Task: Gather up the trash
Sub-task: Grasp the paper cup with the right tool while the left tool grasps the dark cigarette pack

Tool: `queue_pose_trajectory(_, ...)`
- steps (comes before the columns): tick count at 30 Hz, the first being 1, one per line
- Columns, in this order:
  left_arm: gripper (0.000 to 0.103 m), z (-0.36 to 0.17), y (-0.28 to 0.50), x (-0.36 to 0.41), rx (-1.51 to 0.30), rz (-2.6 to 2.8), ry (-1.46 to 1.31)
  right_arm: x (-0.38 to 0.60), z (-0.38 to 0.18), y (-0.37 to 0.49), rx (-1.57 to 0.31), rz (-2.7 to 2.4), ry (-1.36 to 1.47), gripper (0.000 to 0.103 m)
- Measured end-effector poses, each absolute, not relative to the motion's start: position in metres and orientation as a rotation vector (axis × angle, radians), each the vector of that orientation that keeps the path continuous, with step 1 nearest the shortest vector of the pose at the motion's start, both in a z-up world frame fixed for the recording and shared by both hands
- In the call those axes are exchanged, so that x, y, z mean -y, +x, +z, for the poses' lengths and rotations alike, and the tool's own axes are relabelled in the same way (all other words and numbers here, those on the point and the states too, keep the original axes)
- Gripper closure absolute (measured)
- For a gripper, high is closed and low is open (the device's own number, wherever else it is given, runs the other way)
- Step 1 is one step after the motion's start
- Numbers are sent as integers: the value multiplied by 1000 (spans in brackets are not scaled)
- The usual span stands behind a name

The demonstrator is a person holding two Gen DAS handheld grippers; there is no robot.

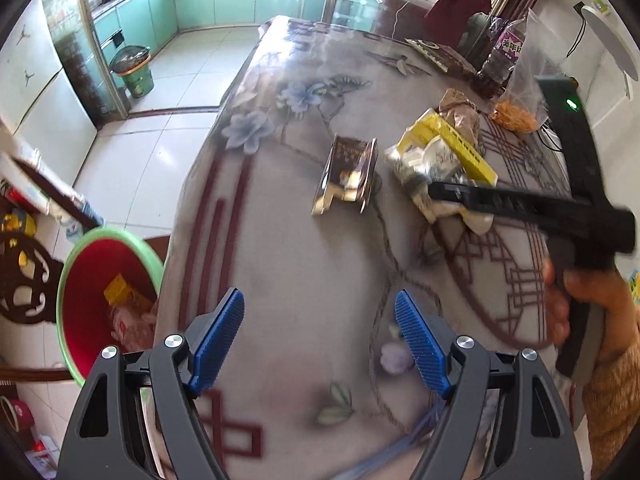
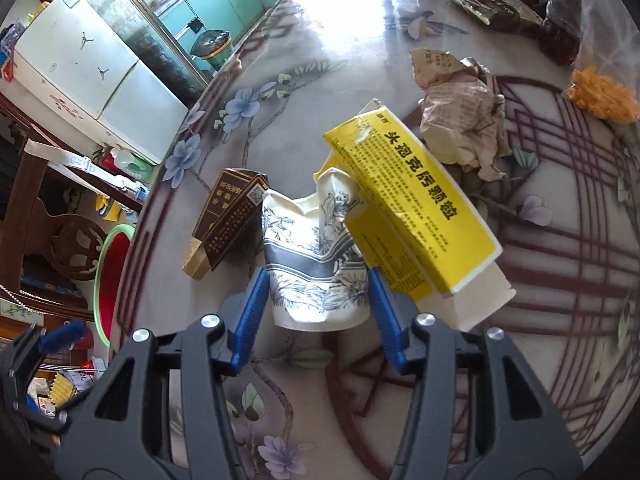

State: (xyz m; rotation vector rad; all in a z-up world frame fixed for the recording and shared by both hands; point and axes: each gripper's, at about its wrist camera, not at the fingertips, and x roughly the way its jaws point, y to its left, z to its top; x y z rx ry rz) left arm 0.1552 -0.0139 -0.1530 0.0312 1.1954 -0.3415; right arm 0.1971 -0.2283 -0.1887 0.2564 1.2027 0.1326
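A crushed blue-and-white paper cup [image 2: 316,256] lies on the flowered tablecloth [image 2: 304,92], and the blue pads of my right gripper [image 2: 318,280] press on both its sides. A yellow medicine box [image 2: 412,204] leans over the cup. A brown cigarette box [image 2: 228,220] lies to its left, and a crumpled paper wrapper [image 2: 464,120] sits behind. My left gripper [image 1: 320,300] hangs open over bare tablecloth near the table's left edge, with nothing between its fingers. A red bin with a green rim [image 1: 104,300] stands on the floor beside that edge, with trash inside.
An orange clump in a clear bag [image 1: 516,116], a dark bottle [image 1: 500,56] and a dark packet [image 2: 488,4] stand at the table's far right. A carved wooden chair [image 1: 24,280] is next to the red bin. A green kitchen bin [image 1: 134,72] stands on the tiled floor.
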Motion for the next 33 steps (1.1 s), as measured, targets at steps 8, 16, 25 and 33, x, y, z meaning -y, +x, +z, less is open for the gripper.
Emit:
queue_pose_trajectory(8,28,-172,224,69,-1196,-377,97,254,-179,153,-1199,117,301,44)
queue_pose_trajectory(16,30,-206,263,102,-1266,-364,113,286,-179,145,-1190,69,389,35)
queue_pose_trajectory(25,55,-216,261,102,-1259,-339,94,272,-202,156,-1239,84,406,38)
queue_pose_trajectory(33,58,-197,240,65,-1229,-304,50,264,-197,146,-1239,107,416,79)
